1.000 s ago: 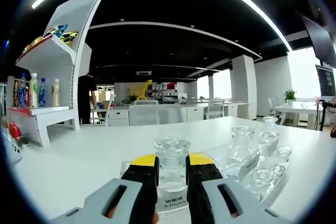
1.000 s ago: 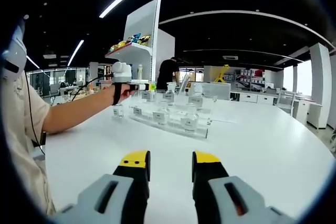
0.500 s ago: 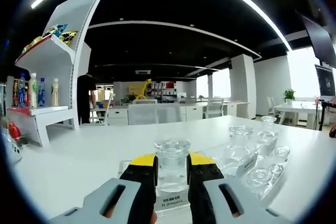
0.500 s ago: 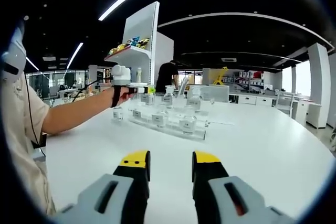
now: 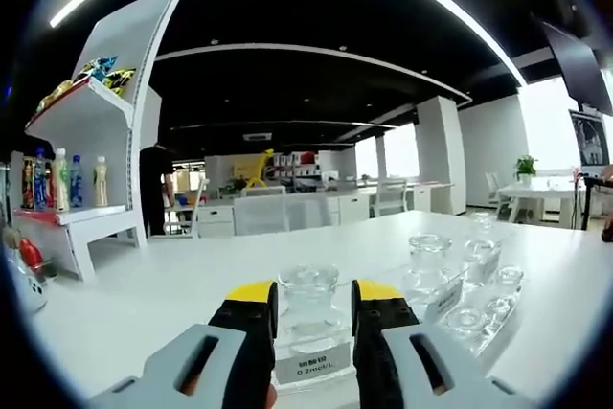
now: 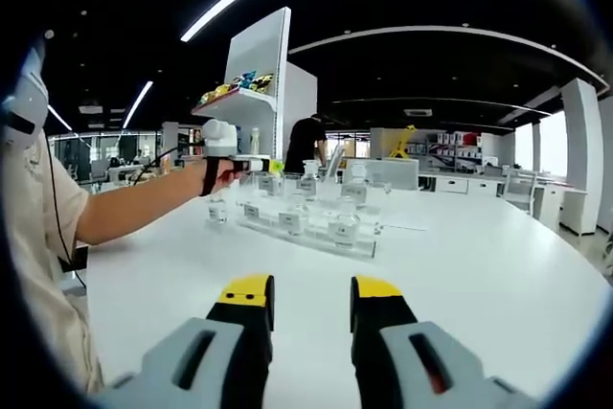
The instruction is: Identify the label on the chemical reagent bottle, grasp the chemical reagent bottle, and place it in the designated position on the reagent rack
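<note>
A labelled glass bottle is framed by the left gripper, jaws apart beside it, at the rack on the tabletop; the right gripper is held empty, jaws apart

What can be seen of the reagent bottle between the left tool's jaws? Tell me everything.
The reagent bottle is clear glass, upright, with a wide round stopper on top. A white label with small dark print, partly reading "0.2mol/L", sits low on its front. It stands between the yellow-tipped jaws of the left tool, at the near end of the clear reagent rack on the white table. Whether the jaws press it is unclear.
</note>
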Action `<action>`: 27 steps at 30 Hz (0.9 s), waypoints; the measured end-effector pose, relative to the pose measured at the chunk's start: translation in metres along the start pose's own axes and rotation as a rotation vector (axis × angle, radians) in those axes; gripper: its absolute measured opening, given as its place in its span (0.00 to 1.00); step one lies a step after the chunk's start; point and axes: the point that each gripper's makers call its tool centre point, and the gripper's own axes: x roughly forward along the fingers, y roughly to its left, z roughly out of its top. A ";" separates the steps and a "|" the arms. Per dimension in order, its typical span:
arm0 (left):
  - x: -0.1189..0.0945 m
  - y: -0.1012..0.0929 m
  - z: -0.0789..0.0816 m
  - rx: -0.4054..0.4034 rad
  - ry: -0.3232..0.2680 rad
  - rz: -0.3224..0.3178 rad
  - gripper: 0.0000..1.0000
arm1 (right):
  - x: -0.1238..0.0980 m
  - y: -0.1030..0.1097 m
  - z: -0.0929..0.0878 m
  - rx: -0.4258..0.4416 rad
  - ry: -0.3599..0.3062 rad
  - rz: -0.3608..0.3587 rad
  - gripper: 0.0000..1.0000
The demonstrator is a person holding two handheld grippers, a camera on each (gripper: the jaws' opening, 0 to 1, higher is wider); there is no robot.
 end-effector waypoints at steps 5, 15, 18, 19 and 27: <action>-0.007 0.004 0.009 0.003 -0.016 0.012 0.33 | -0.005 -0.003 0.004 0.000 -0.013 -0.009 0.31; -0.036 0.017 0.030 0.015 -0.051 0.039 0.33 | -0.014 -0.007 0.003 -0.002 -0.026 -0.008 0.31; -0.045 0.018 0.031 0.022 -0.053 0.041 0.33 | -0.015 -0.007 0.004 -0.005 -0.032 -0.008 0.31; -0.047 0.018 0.032 0.026 -0.055 0.040 0.33 | -0.015 -0.007 0.006 -0.006 -0.035 -0.008 0.31; -0.074 0.019 0.043 0.019 -0.072 0.042 0.33 | -0.020 -0.010 0.013 -0.019 -0.046 -0.017 0.31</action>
